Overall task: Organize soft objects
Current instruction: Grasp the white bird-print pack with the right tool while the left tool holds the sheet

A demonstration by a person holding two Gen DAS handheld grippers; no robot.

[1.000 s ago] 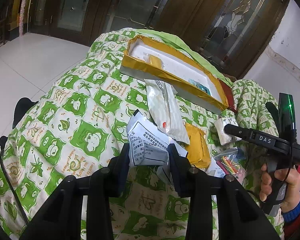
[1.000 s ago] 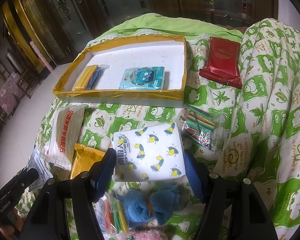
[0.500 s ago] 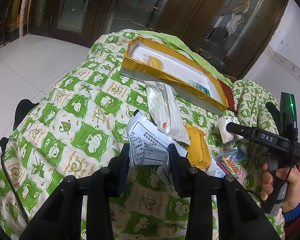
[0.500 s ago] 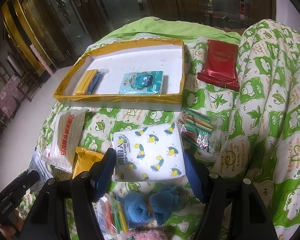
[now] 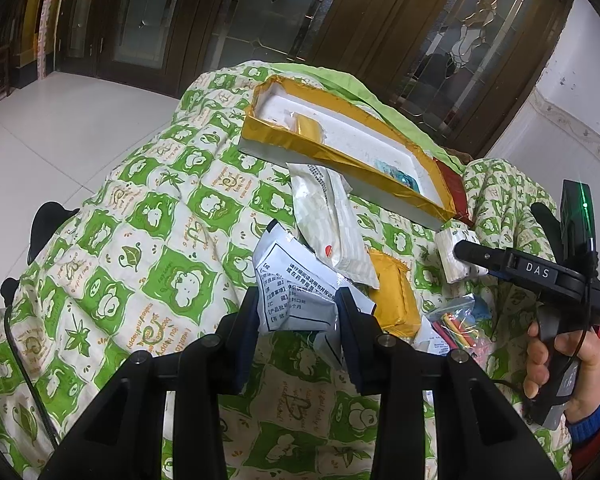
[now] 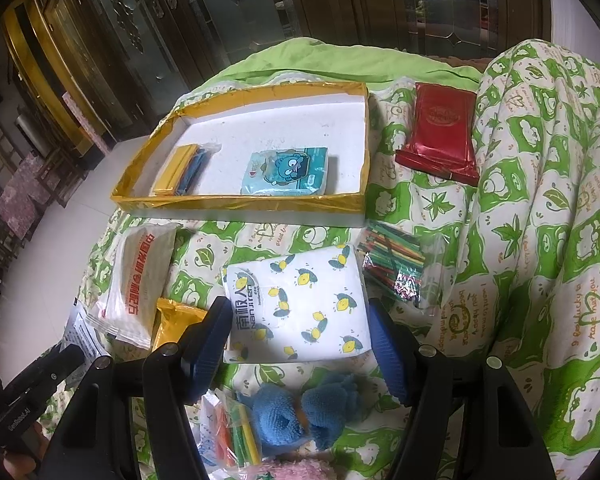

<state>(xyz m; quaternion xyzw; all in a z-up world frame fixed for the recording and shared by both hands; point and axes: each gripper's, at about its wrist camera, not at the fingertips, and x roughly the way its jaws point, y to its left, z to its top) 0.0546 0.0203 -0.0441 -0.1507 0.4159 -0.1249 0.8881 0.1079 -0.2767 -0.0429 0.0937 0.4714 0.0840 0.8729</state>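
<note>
Your left gripper (image 5: 298, 306) was clamped on the crinkled white sachet printed with black text (image 5: 290, 280), near the left end of the green-and-white quilt (image 5: 140, 248). To finish well, you needed to carry it high over the shallow white foam tray with gold-taped rim (image 6: 240, 202) before letting go. Your right gripper (image 6: 296, 332) stood apart astride the white soft pack with yellow bees (image 6: 300, 304), pads not pressing. Whether the sachet's lower edge was pinched was hidden behind the fingers
</note>
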